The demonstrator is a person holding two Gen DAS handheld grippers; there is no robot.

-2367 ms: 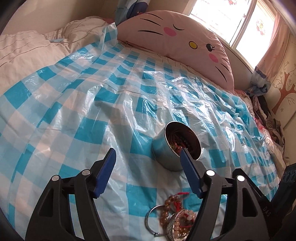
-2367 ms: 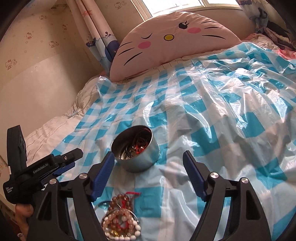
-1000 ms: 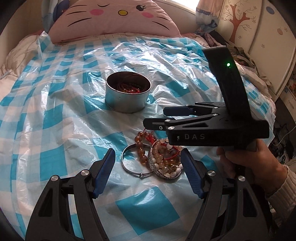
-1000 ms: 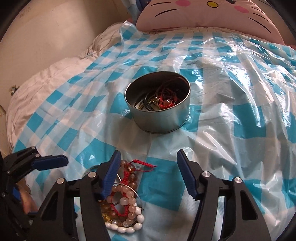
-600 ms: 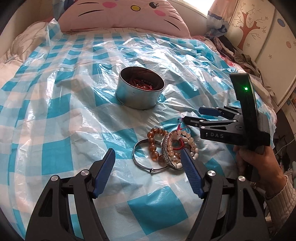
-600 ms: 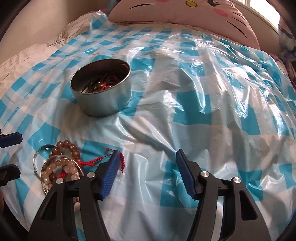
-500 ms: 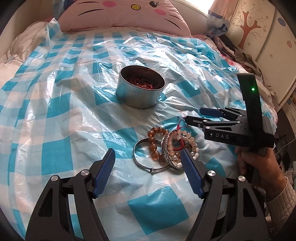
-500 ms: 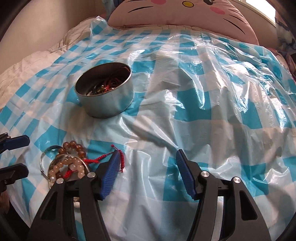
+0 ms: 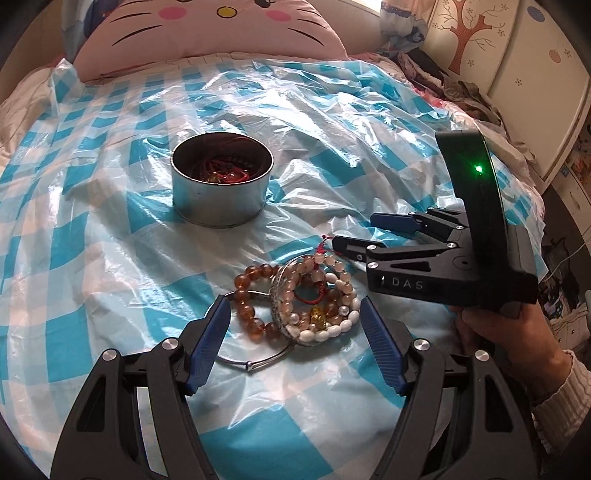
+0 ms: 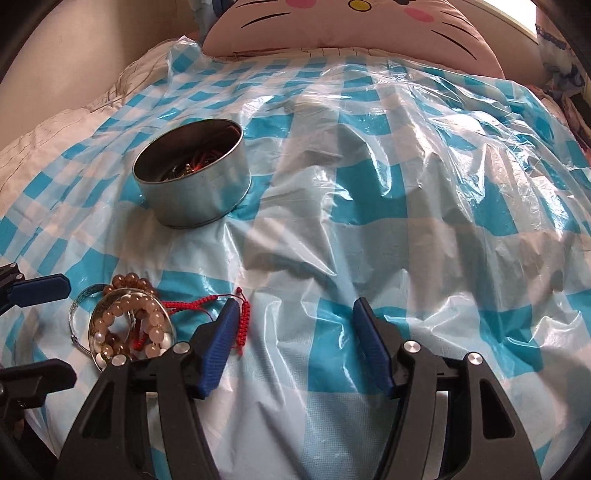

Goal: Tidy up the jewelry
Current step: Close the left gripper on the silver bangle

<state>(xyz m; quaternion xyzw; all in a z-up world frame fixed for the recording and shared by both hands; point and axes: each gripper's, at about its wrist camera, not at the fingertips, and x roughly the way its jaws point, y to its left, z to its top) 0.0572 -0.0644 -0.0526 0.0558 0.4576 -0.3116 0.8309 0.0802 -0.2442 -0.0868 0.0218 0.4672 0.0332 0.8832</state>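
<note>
Blue-and-white checked plastic sheet [image 9: 110, 236], silver tin [image 9: 221, 199], amber bead bracelet [image 9: 251, 306], red cord [image 10: 207, 306], pink cat-face cushion [image 9: 207, 29].

A glossy, crinkled plastic sheet [image 9: 332, 122] in blue-and-white check covers the bed. The round tin [image 9: 221, 195] at centre left is dull brushed metal. The beaded bracelets [image 9: 314, 299] shine glassy; the bangle [image 9: 255, 363] is polished metal. The cat pillow [image 9: 207, 33] along the top is matt cloth.
</note>
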